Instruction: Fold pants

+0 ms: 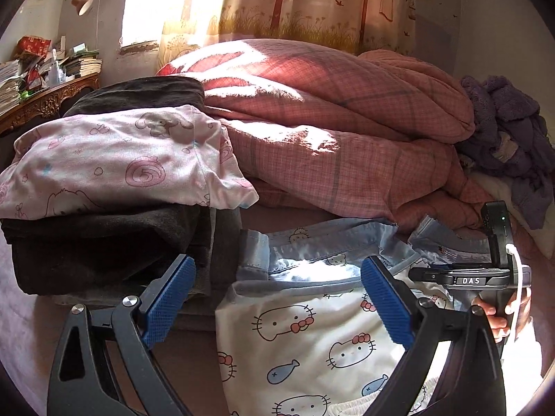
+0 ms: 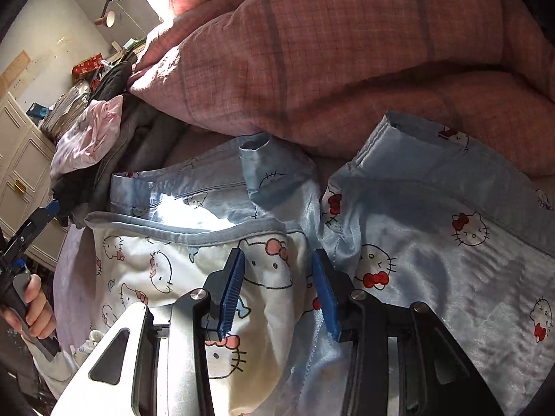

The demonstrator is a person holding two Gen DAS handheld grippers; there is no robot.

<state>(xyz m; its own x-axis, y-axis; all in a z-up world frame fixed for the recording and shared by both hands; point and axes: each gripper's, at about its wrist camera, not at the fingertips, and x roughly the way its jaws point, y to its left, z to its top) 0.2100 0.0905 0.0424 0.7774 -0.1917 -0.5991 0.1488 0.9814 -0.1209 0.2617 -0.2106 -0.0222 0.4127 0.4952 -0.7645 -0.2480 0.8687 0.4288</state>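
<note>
The pants point(image 2: 433, 242) are pale blue satin with a cartoon-cat print and lie spread on the bed, both leg cuffs toward the quilt. A white part with pink-bowed cats and blue fish point(image 1: 312, 339) lies over the left leg. My left gripper point(image 1: 279, 263) hovers wide open over this white part's near left side, with nothing pinched. My right gripper point(image 2: 277, 256) points down at the middle of the pants. Its blue pads point(image 2: 232, 287) stand apart over the cloth where white meets blue, not pressing on it. A hand point(image 1: 499, 319) holds the right tool's handle.
A bulky pink checked quilt point(image 1: 329, 121) lies just beyond the pants. A stack of folded clothes, dark with a pink printed piece point(image 1: 114, 166) on top, sits at the left. Purple fleece point(image 1: 503, 131) is heaped at the right. A cluttered desk point(image 1: 41, 79) and cream cabinet point(image 2: 24, 173) stand beyond.
</note>
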